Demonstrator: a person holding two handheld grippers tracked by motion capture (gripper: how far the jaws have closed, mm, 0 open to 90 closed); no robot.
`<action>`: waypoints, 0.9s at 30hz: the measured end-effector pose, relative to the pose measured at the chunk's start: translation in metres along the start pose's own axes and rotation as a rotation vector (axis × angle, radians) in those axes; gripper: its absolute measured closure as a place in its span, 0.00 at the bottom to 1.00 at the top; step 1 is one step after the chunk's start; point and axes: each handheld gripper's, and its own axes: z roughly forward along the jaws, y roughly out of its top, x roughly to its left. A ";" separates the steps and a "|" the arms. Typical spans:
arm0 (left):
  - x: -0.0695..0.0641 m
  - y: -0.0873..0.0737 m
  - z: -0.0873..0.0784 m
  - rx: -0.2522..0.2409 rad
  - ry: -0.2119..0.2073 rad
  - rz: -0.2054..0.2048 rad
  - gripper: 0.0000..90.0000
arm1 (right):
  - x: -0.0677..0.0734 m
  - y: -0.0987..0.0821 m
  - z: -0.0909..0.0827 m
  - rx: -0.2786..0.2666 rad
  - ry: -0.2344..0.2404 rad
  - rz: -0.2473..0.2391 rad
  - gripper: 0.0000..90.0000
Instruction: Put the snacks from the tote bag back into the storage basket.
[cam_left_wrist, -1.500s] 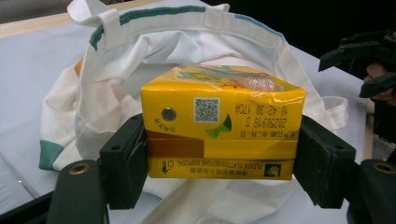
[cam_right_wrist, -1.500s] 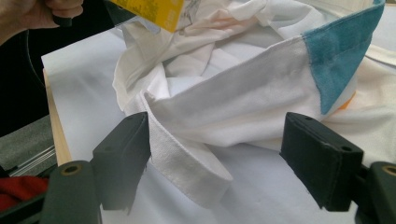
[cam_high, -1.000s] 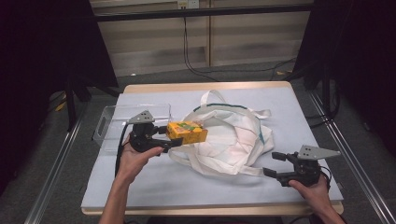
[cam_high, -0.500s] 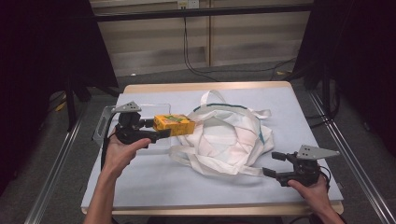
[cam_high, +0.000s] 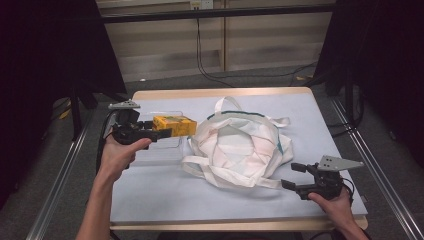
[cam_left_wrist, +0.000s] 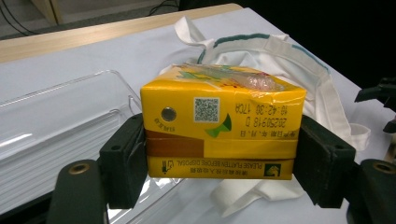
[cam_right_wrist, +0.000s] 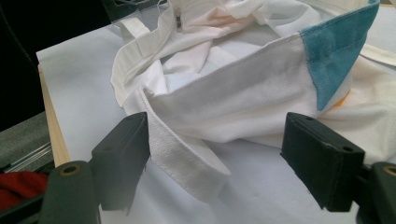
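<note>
Left tongs (cam_left_wrist: 219, 154) pinch the yellow carton (cam_left_wrist: 219, 123), held above the clear tray (cam_high: 162, 150), bag (cam_high: 240, 147) just beyond. Right tongs (cam_right_wrist: 217, 154) spread, bag strap between, not gripped. Step: carrying carton trayward. Next: lower into tray, release.

Open jaws flank a white cloth bag (cam_right_wrist: 243, 88) strap on the table (cam_right_wrist: 79, 88).

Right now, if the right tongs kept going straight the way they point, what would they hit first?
Most likely the white cloth bag: its folded strap lies just ahead between the open right tongs, low on the table. Depth is hard to judge.
</note>
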 end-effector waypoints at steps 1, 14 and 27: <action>0.001 0.001 -0.001 0.003 0.003 -0.002 0.31 | 0.000 0.000 0.000 0.000 0.000 0.000 0.26; 0.022 0.013 -0.008 0.029 0.090 -0.075 0.31 | -0.001 -0.001 0.000 0.007 -0.007 -0.004 0.26; 0.037 0.021 -0.007 0.082 0.147 -0.116 0.31 | -0.004 -0.003 -0.003 0.001 -0.005 0.009 0.26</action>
